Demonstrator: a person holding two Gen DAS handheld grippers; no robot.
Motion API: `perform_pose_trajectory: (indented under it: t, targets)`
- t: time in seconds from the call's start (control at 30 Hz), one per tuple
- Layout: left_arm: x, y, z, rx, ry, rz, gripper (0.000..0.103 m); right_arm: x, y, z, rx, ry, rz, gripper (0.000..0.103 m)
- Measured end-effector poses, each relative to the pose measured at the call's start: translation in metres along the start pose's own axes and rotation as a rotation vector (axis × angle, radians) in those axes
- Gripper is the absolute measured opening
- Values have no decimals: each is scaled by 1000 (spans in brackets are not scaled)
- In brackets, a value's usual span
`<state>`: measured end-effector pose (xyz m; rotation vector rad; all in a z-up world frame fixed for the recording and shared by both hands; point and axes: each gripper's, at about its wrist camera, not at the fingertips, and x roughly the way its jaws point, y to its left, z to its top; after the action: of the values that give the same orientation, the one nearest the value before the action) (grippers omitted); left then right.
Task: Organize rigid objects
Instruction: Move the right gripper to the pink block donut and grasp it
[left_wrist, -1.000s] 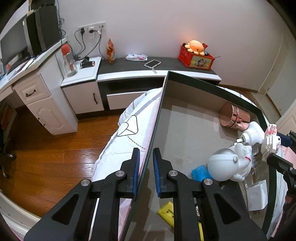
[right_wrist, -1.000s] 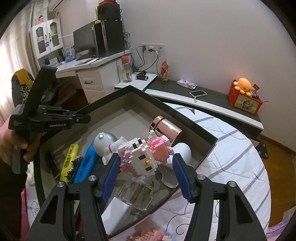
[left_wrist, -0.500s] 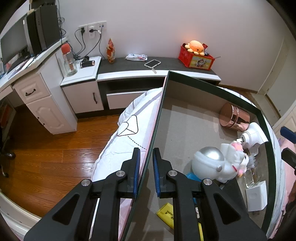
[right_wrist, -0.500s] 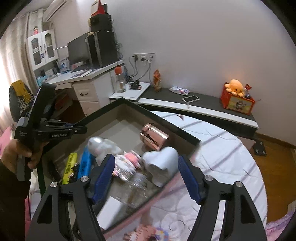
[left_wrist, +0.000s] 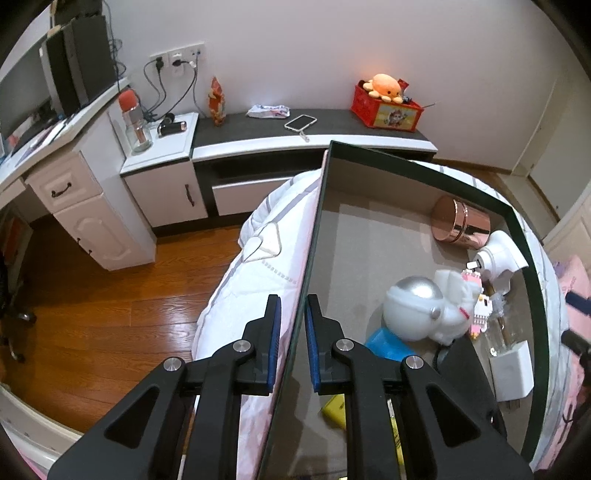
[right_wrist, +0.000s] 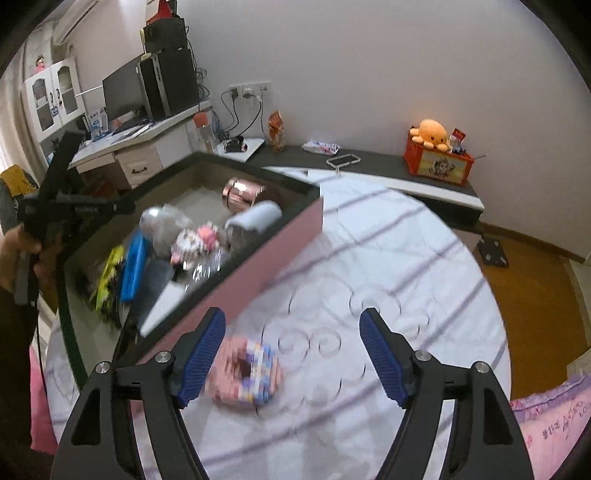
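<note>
Right gripper heading for the next brick toy, left gripper pinning the box

My left gripper is clenched on the near wall of the storage box, lower centre of the left wrist view, steadying it. My right gripper has just been opening and holds nothing; the pink brick model lies on the bedsheet at lower centre of the right wrist view, just beside the left finger. The view is blurred, so I would slow down, centre the jaws over the model, then squeeze on its flat sides. The astronaut figure and rose-gold tin already sit in the box.
</note>
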<state>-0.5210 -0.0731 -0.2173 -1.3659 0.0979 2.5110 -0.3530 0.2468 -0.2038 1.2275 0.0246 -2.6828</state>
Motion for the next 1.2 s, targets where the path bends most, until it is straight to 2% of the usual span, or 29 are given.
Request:
perform_pose_trajectory:
  t: [0.17,0.27,0.53,0.83,0.9,1.2]
  targets:
    - [0,-1,-23,34,55,52,13,5,10,-23,-26,60,41,76]
    - [-10,4,-35,17,53,45,13,10,17,-31,-48,83,60,76]
    - [-40,2,-51,35,17,51,13,29,26,-31,-62,114,71,76]
    - [-37,2,-59,45,50,75,13,40,26,-28,-60,125,78,76]
    - [-36,1,-59,44,50,74,13,42,24,-28,-54,129,79,62]
    - [-36,1,-63,44,52,68,13,39,22,-28,-42,122,78,62]
